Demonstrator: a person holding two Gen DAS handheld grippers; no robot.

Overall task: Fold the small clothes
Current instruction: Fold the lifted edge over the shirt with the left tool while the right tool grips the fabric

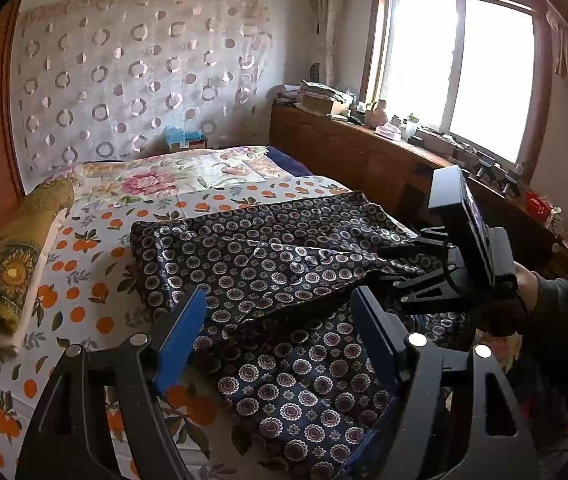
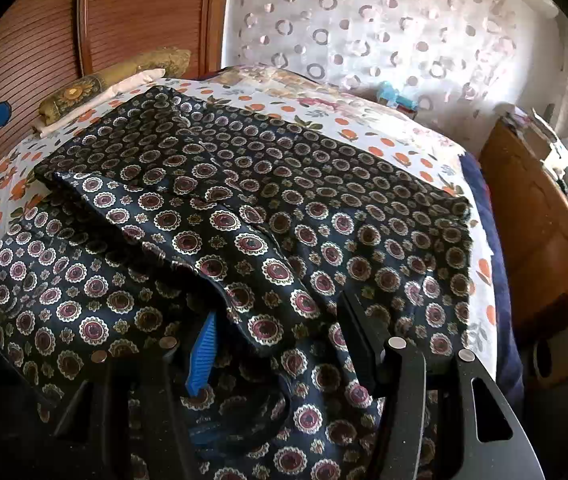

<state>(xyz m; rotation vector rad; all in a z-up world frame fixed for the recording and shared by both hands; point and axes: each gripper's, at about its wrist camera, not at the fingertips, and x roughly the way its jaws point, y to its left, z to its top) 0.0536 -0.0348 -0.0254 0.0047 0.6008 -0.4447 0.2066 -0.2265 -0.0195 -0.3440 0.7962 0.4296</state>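
Left gripper (image 1: 280, 320) is held with jaws apart over the patterned garment (image 1: 284, 248); right gripper (image 2: 280, 320) is clamped on a raised fold of it

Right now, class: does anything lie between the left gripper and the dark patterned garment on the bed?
Nothing visible does. The left gripper hangs open just above the dark patterned garment, with only air between its blue fingers and the cloth. The right gripper is off to the side, at the garment's far edge.

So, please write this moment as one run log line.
left gripper: open over garment | right gripper: garment fold between fingers, grip unclear | garment: partly folded on bed sheet
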